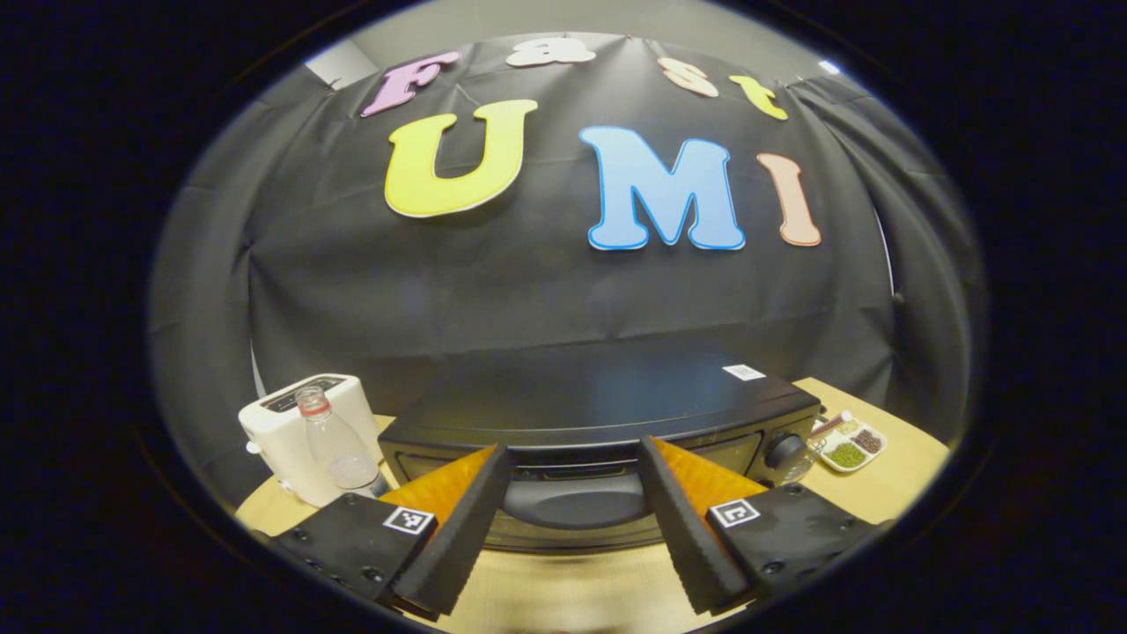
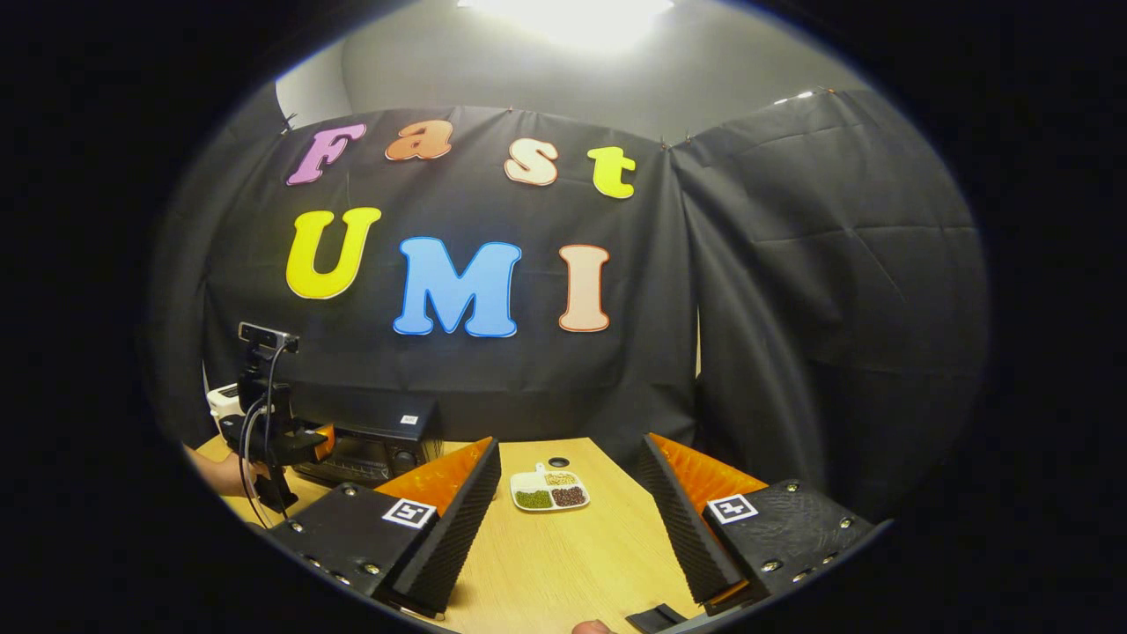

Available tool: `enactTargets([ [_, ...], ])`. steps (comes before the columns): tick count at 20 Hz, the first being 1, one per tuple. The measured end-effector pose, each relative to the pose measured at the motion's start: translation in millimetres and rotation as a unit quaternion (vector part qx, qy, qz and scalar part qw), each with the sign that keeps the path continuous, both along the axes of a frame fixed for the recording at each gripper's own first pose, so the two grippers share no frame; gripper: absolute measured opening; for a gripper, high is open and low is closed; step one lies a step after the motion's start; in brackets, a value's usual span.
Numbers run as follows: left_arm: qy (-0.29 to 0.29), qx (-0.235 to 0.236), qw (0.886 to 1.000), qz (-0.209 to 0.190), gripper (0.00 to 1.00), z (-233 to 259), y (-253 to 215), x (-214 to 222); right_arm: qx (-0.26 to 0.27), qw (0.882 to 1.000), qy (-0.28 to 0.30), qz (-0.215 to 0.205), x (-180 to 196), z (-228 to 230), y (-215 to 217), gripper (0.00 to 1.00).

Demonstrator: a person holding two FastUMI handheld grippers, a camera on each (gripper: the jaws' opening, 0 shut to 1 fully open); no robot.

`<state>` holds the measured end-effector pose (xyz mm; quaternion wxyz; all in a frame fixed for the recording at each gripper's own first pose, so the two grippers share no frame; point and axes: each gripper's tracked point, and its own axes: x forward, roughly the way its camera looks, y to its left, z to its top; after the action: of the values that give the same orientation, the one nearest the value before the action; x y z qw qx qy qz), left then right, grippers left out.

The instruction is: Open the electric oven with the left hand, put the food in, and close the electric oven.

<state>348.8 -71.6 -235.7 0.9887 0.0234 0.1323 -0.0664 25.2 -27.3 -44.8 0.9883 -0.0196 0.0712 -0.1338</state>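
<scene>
Left gripper view: left gripper [image 1: 572,519] jaws spread, empty, the electric oven [image 1: 607,423] just ahead between them, door shut. Handle [image 1: 574,500] looks rigid, probably the spot to grip; door likely hinged, some weight. Right gripper [image 2: 572,528] jaws spread; one food tray [image 2: 548,490] ahead between them, three compartments, light, spillable. One oven, one toaster [image 1: 295,431], one bottle [image 1: 339,445].

- Left tool [image 1: 572,519]: black blocky finger bases with round screws, each bearing a square black-and-white marker.
- Right tool [image 2: 572,528]: same build, ribbed wedge-shaped fingers [image 2: 458,528].
- In the right gripper view, the left tool carries a camera and dangling black cables.
</scene>
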Motion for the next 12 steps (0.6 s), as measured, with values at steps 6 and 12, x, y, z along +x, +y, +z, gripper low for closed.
enactTargets([
  [6,-0.006,0.002,1.0,-0.001,1.0,-4.4,3.3,-29.2,-0.001,1.0,-0.003,0.008,0.9,0.0,-0.7,0.96],
  [12,0.004,0.002,1.0,0.001,1.0,-16.8,4.5,-60.2,0.005,1.0,0.005,0.024,1.4,-7.0,3.6,0.96],
])
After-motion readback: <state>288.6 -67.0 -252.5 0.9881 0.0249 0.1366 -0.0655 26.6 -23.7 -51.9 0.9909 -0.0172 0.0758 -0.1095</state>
